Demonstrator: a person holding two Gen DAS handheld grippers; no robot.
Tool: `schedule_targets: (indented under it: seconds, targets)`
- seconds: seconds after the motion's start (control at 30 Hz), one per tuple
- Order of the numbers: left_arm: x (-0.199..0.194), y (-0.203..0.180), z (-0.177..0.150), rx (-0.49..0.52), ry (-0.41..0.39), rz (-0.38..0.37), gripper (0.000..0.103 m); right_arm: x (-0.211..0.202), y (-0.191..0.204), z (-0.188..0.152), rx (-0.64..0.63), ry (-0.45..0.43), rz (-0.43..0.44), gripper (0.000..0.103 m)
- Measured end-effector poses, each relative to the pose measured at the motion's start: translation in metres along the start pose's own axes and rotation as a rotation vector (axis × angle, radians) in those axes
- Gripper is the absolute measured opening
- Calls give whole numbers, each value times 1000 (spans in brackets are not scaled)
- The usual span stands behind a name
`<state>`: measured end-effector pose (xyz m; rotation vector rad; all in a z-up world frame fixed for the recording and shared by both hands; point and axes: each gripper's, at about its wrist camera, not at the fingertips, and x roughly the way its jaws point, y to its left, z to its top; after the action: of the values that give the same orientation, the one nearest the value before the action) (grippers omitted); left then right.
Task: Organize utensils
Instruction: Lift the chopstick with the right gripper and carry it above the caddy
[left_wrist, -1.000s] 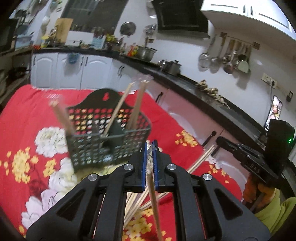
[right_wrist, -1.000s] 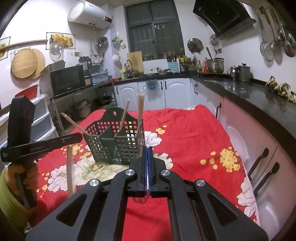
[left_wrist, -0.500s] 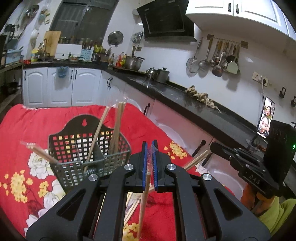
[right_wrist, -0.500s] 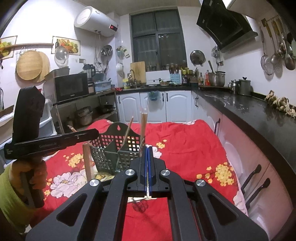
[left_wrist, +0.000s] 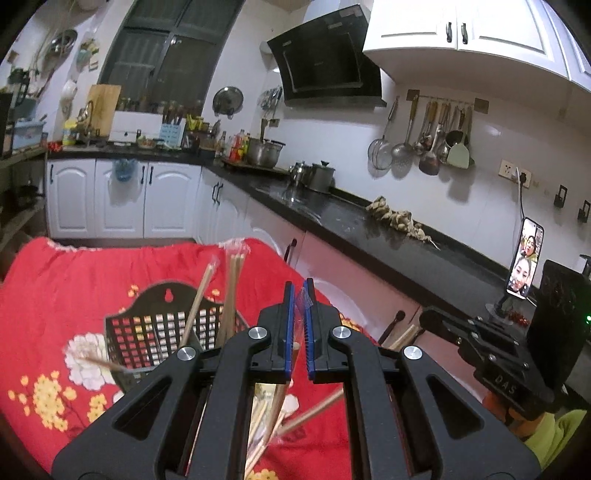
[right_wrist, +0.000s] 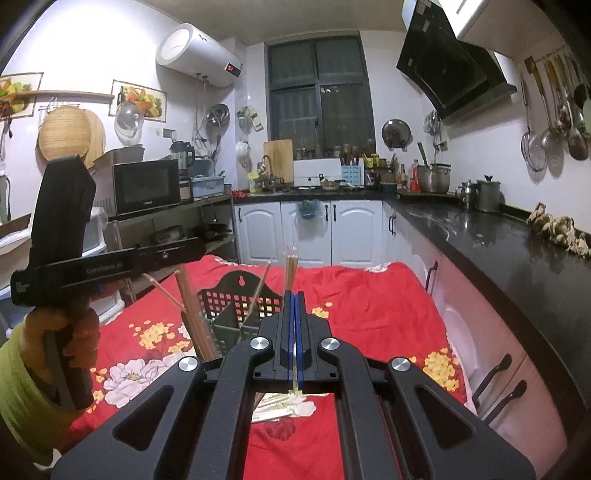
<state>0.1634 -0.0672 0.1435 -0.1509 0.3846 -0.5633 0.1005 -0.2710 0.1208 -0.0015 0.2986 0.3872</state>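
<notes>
A dark perforated utensil basket (left_wrist: 147, 332) (right_wrist: 236, 306) stands on the red flowered cloth (left_wrist: 62, 280) with a few chopsticks upright in it. My left gripper (left_wrist: 299, 291) is shut on a clear-wrapped pair of chopsticks (left_wrist: 280, 398) that hangs down under the jaws. In the right wrist view the left gripper (right_wrist: 201, 247) is at the left, its chopsticks (right_wrist: 192, 314) dangling beside the basket. My right gripper (right_wrist: 294, 295) is shut on a thin chopstick (right_wrist: 294, 373); in the left wrist view the right gripper (left_wrist: 424, 319) has chopstick ends (left_wrist: 402, 338) poking out below it.
Several loose chopsticks (left_wrist: 314, 410) lie on the cloth under the grippers, also pale sticks (right_wrist: 277, 406) in the right wrist view. A black counter (right_wrist: 498, 251) with pots runs along the right; white cabinets (right_wrist: 310, 232) stand behind. A phone (left_wrist: 526, 258) leans on the counter.
Both grippers have risen with their chopsticks still held. The basket and cloth sit lower in both views, and more wall and ceiling show.
</notes>
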Motion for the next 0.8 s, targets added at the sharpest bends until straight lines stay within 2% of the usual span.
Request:
schedule_targets:
  seconds: [0.5,0.8]
  targets:
    - [-9,-6,37,54,-79,52,2,9,10,25,-30,-40,32,1]
    - [-18,6,63,46,-147,102,2,16,20,50,-52,-88,48,1]
